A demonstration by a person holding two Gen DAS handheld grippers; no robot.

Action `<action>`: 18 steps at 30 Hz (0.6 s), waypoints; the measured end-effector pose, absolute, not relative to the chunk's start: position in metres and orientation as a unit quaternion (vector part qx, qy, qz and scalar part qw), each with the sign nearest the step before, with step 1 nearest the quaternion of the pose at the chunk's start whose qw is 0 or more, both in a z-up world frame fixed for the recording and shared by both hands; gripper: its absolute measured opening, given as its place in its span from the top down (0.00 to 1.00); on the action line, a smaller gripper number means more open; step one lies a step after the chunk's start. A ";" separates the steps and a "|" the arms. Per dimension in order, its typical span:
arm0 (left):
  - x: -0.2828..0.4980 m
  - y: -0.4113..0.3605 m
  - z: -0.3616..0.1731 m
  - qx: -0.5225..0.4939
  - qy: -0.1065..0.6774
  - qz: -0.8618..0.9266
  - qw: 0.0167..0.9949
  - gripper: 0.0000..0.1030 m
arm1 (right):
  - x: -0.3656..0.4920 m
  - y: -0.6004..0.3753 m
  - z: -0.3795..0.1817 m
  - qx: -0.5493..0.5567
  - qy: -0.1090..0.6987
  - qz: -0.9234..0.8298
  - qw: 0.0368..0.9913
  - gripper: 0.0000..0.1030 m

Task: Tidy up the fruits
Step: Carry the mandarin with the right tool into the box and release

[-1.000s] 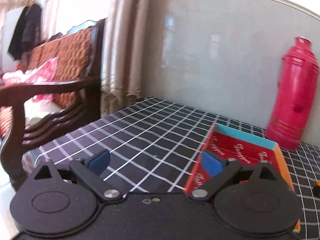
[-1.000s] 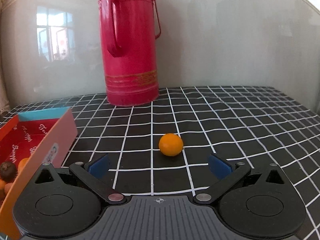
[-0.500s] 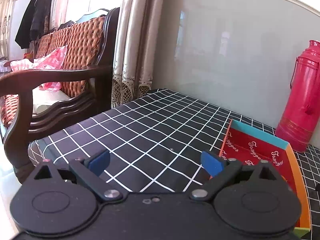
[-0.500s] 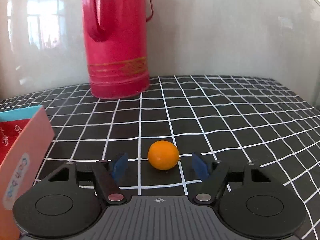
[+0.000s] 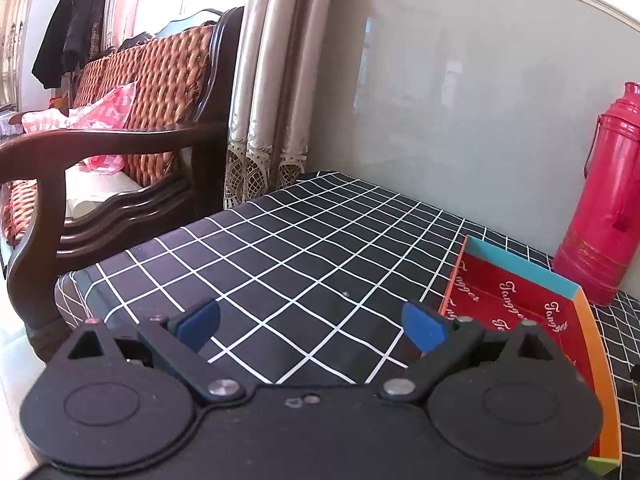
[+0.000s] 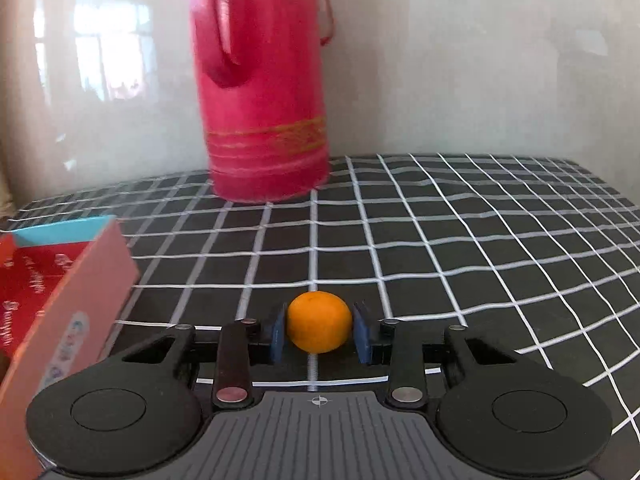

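Left tongs (image 5: 311, 322) sit spread wide in my left wrist view, blue pads (image 5: 199, 320) far apart with nothing between them, low over the black grid-patterned cloth on the surface (image 5: 320, 240). To their right I see the red-lined box (image 5: 516, 300) with its orange and teal rim lying on the cloth; the right pad overlaps its near corner in the view. A red thermos (image 5: 604, 208) stands upright beyond the box, against the wall. Off the surface's left edge I see a wooden sofa (image 5: 132, 128) with woven cushions and a curtain (image 5: 268, 92) beside it.

From the right wrist view, I have the right tongs (image 6: 319, 330) drawn narrow around the orange (image 6: 319, 321), both blue pads (image 6: 277, 334) pressed against its sides. The fruit is down at the cloth, just right of the box's pink outer wall (image 6: 80, 304). I cannot tell whether it touches the cloth. The thermos (image 6: 262, 92) stands well behind it, slightly blurred.
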State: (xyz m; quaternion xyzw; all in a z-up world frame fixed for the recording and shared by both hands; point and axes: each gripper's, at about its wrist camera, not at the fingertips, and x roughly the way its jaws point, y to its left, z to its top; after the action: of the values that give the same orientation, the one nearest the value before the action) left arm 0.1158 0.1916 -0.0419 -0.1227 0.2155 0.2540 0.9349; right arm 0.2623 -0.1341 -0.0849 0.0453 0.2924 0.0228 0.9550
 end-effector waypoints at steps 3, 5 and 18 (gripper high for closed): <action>0.115 0.193 -0.042 -0.124 0.216 0.256 0.934 0.11 | 0.247 -0.125 -0.075 0.060 0.266 0.068 0.960 0.66; 0.115 0.193 -0.041 -0.125 0.216 0.257 0.934 0.11 | 0.237 -0.116 -0.066 0.065 0.247 0.105 0.961 0.66; 0.111 0.192 -0.045 -0.104 0.222 0.265 0.933 0.11 | 0.193 -0.028 -0.053 -0.010 0.220 0.289 0.932 0.66</action>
State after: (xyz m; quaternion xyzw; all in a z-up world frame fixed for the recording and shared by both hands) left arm 0.1106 0.1922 -0.0451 -0.1043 0.2218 0.2652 0.9325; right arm 0.1935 -0.0275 -0.0533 -0.0097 0.2199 0.2886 0.9318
